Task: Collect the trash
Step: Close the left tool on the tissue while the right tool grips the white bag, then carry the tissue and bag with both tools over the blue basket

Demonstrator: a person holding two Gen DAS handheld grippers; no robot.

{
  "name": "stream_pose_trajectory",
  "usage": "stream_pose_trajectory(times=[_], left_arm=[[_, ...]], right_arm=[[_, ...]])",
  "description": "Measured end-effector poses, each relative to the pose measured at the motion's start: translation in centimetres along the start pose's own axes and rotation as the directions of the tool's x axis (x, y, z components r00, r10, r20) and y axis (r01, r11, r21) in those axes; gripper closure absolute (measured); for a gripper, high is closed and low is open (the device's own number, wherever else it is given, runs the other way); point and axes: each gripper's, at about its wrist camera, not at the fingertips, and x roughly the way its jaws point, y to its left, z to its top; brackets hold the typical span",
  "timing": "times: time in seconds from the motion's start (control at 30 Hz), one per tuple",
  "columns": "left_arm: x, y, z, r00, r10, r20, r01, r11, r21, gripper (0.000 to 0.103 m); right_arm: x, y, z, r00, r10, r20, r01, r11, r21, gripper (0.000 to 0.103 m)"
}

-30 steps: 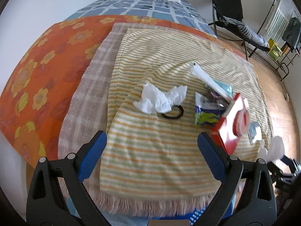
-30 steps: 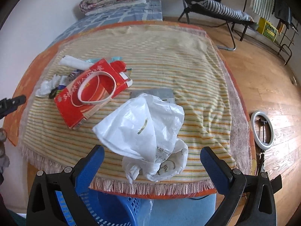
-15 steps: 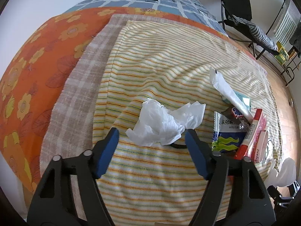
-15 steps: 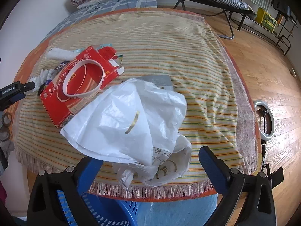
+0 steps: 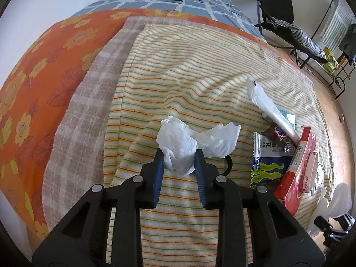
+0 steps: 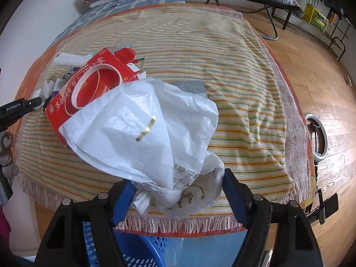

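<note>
blue basket [image 6: 142, 251] below table edge, contents unclear, white plastic bag [image 6: 144, 129] knotted

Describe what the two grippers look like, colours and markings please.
The left gripper and the right gripper match: black plastic arms with cut-out openings, silver round pivot pins, and ribbed blue pads on the fingers. Seen from the right camera, the left one carries a small white GenRobot.AI label. No cables or sleeves show.

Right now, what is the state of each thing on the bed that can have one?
Crumpled white tissue: pinched by left gripper, jaws just closing.
White plastic bag: between right gripper pads, jaws just closing.
Red cardboard box: flap open.
Blue basket: below bed edge.
</note>
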Motion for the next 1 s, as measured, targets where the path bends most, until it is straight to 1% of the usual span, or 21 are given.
stream_pose_trajectory(times=[0.13,0.2,0.37,0.5,0.6,0.87,1.0], left_arm=[[-0.3,0.2,0.0,1.000,0.003,0.006,-0.003,1.000,-0.002,0.080],[-0.5,0.3,0.1,1.000,0.008,0.012,-0.008,1.000,0.000,0.082],[-1.4,0.7,0.2,1.000,0.006,0.029,-0.006,1.000,-0.012,0.083],[-2.4,0.9,0.3,0.999,-0.001,0.042,0.001,1.000,-0.014,0.083],[-3.5,0.7,0.1,0.999,-0.011,0.050,0.011,1.000,-0.010,0.083],[-7.0,-0.3,-1.6,0.997,-0.036,0.071,0.033,0.999,0.044,0.083],[-9.5,-1.2,-2.8,0.994,-0.057,0.088,0.050,0.996,0.075,0.083]], right_arm=[[-0.3,-0.4,0.0,1.000,0.019,0.008,-0.019,1.000,0.015,0.037],[-0.4,-0.6,0.0,0.999,0.034,0.013,-0.035,0.999,0.023,0.039],[-1.0,-1.1,0.1,0.998,0.063,0.030,-0.065,0.996,0.057,0.040],[-2.4,-0.8,0.3,0.995,0.077,0.070,-0.081,0.995,0.052,0.040],[-3.6,-0.4,0.4,0.990,0.105,0.090,-0.109,0.993,0.048,0.040],[-6.6,1.5,-0.3,0.978,0.143,0.150,-0.142,0.990,-0.021,0.040],[-7.5,2.1,-0.9,0.974,0.166,0.156,-0.160,0.986,-0.045,0.040]])
